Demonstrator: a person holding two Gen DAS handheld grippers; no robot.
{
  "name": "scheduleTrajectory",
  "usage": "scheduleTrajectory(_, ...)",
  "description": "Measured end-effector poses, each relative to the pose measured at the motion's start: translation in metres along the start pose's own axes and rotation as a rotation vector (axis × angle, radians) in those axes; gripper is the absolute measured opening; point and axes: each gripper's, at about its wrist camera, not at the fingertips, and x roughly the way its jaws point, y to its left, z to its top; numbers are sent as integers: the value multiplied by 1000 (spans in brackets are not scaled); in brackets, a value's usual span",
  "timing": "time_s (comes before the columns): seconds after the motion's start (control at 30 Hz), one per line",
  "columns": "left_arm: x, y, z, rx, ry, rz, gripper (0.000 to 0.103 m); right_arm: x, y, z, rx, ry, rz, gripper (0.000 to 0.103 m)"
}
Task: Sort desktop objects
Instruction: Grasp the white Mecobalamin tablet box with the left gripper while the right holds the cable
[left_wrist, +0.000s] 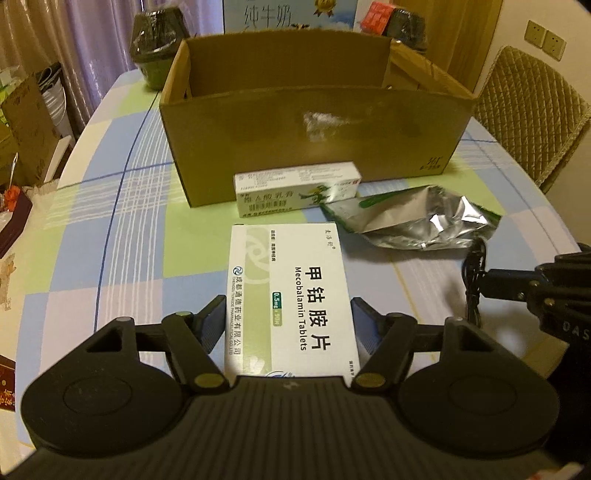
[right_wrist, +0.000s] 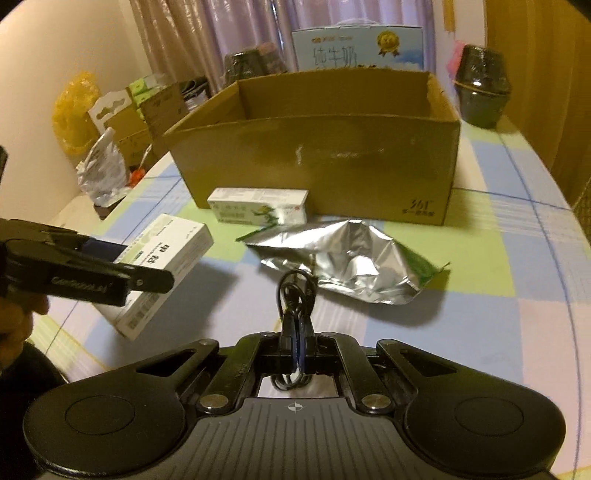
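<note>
From the left wrist camera, we see our left gripper (left_wrist: 288, 325) with its fingers on either side of a white tablet box (left_wrist: 290, 299). The left pad appears to touch the box; a slim gap shows on the right, so we cannot tell whether the grip is firm. If it is loose, the box may slip or twist as we lift it. Ahead stands an open cardboard box (left_wrist: 314, 125) on the checked tablecloth (left_wrist: 110, 229). What we see of its interior looks bare, though its floor is hidden by the near wall. A small green and white carton (left_wrist: 297, 188) lies against that wall, with a crumpled foil pouch (left_wrist: 417, 221) just beside it.

From the right wrist camera, our right gripper (right_wrist: 297, 345) is pressed together on a coiled black cable (right_wrist: 295, 295), held above the table. A loose loop could snag the foil pouch (right_wrist: 351, 258) or the cardboard box rim (right_wrist: 314, 118) on the way in. The tablet box (right_wrist: 162, 269) sits tilted at left between the left gripper's fingers (right_wrist: 147, 277).
</note>
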Motion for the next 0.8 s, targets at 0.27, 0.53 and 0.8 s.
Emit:
scheduleTrajectory(0.27,-14,-1,-2,-10,-25,5,67,12,-6,-11,-15,36,-30,0)
scheduleTrajectory(0.53,-10,-2,-2,-13,-23,-4,67,15,-10,-25,-31,35,-83,38)
scheduleTrajectory(0.8,-1,-3,1,-21,-19,-30,67,34,-12,-22,-39,62,-61,58)
